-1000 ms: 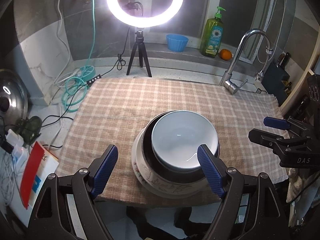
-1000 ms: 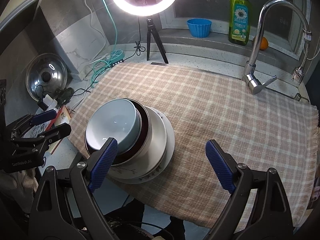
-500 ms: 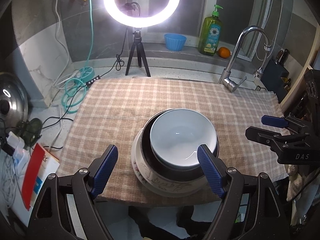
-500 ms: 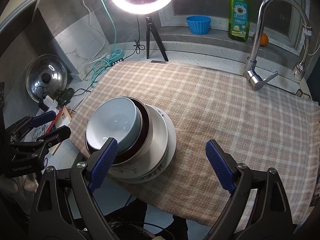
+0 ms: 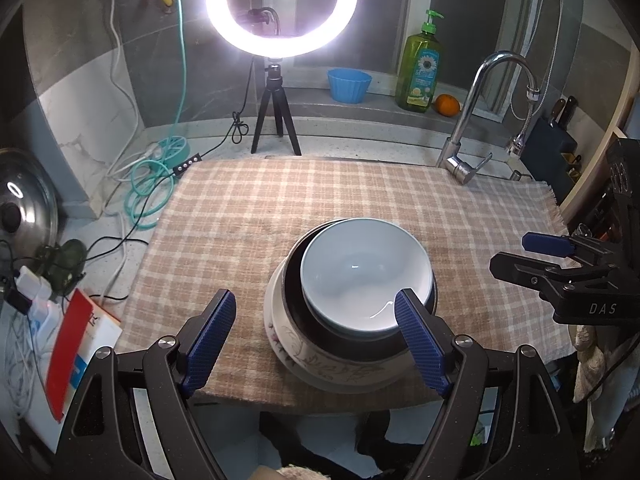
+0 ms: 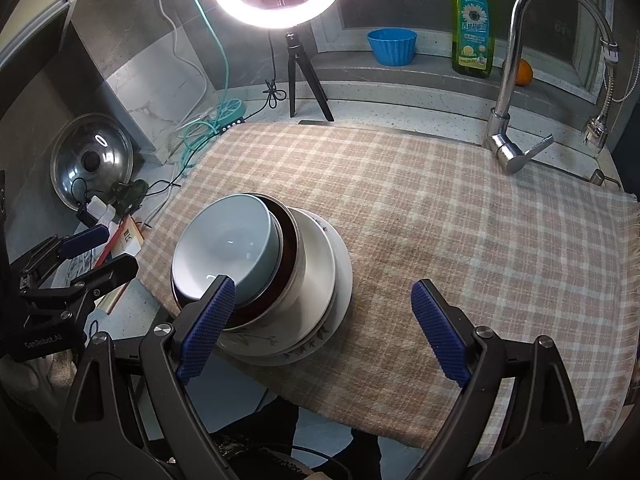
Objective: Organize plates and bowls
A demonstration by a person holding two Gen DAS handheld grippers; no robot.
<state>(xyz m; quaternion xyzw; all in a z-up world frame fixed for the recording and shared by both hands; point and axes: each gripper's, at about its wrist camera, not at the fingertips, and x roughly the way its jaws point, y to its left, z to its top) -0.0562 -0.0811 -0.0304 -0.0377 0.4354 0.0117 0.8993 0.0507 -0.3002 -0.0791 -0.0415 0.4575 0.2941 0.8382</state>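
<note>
Both tongs are held apart and empty above the near edge of the checked cloth (image 6: 460, 208): left gripper (image 5: 316, 338) over the stack's near left side, right gripper (image 6: 324, 326) just right of the stack. One stack is recorded near the cloth's near edge: pale blue bowl (image 5: 366, 270) nested in a dark bowl (image 5: 294, 280), set on a floral bowl (image 5: 332, 364) and plate (image 6: 344, 284); open cloth is left to the right and far side, bounded by the faucet (image 6: 508, 92). Nothing is found changed against the earlier frames.
</note>
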